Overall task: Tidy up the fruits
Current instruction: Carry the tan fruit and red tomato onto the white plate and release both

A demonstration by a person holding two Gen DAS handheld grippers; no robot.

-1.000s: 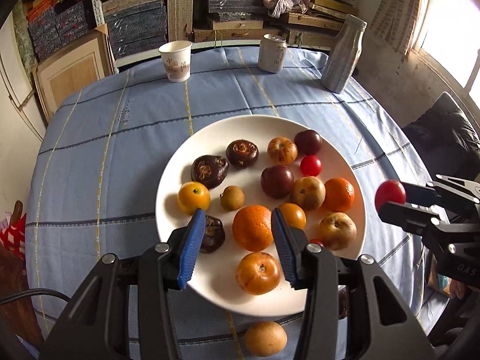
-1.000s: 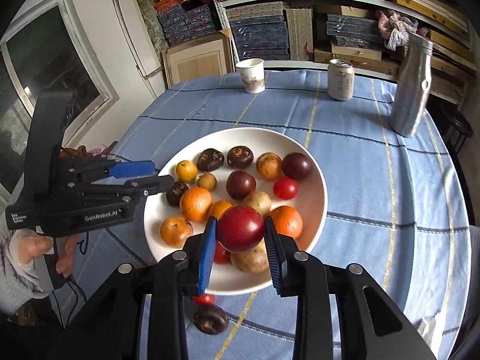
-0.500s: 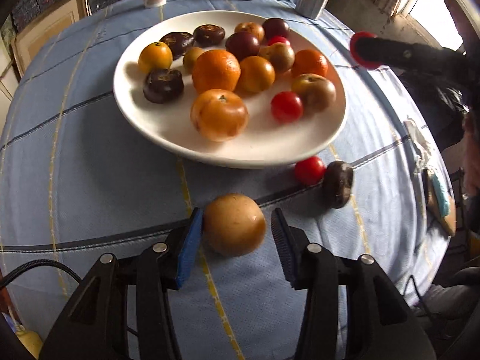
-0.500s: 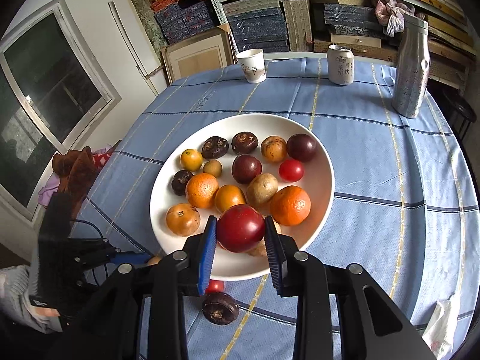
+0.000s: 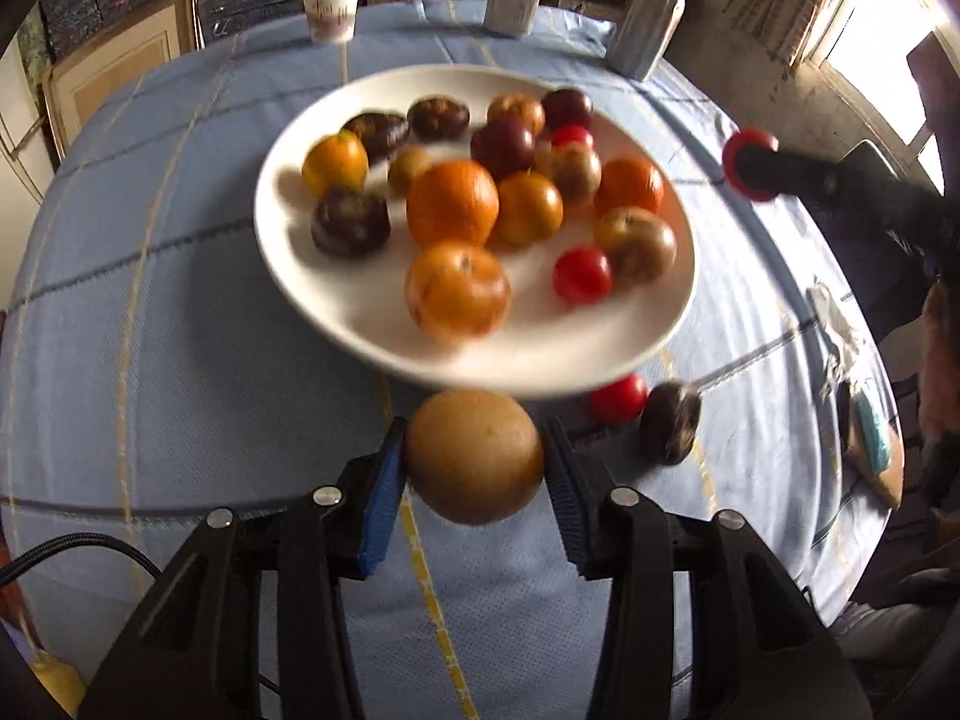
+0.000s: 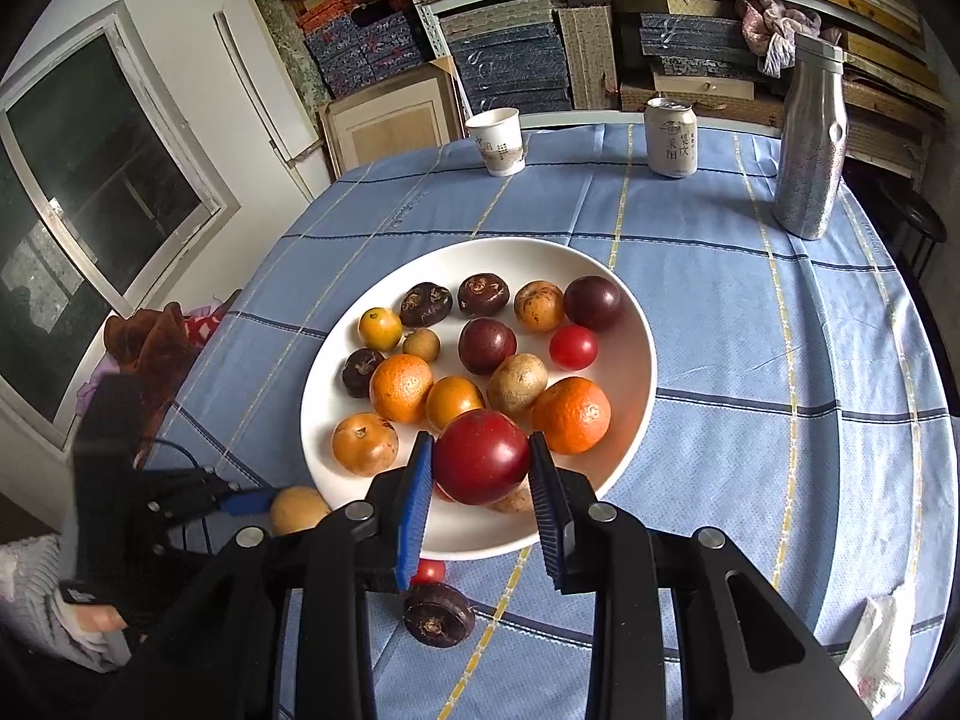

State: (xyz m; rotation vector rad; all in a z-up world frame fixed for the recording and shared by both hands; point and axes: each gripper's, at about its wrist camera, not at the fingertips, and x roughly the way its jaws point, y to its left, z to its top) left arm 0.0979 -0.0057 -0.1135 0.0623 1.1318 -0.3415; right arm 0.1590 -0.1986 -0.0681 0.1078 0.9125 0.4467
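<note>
A white plate (image 5: pixel 600 354) (image 6: pixel 636 324) on the blue checked cloth holds several oranges, dark plums, brown fruits and small red tomatoes. My left gripper (image 5: pixel 474 429) (image 6: pixel 246 504) is down at the plate's near edge. Its jaws are closing, and both blue pads touch a round tan fruit (image 5: pixel 474 468) (image 6: pixel 298 510). My right gripper (image 6: pixel 478 441) (image 5: pixel 750 165) is shut on a dark red round fruit (image 6: pixel 482 465), held above the plate's near rim. A small red tomato (image 5: pixel 618 399) (image 6: pixel 429 570) and a dark brown fruit (image 5: pixel 669 429) (image 6: pixel 438 612) lie loose on the cloth.
At the table's far side stand a paper cup (image 6: pixel 501 141), a drink can (image 6: pixel 672 138) and a silver bottle (image 6: pixel 810 138). A crumpled tissue (image 6: pixel 876 654) lies near the right edge. Shelves of boxes fill the back wall. A person's hand (image 6: pixel 90 624) grips the left tool.
My left gripper has come off the plate, dropped to the tan fruit on the cloth and closed its pads onto it. The right gripper has stayed put with the red fruit.
</note>
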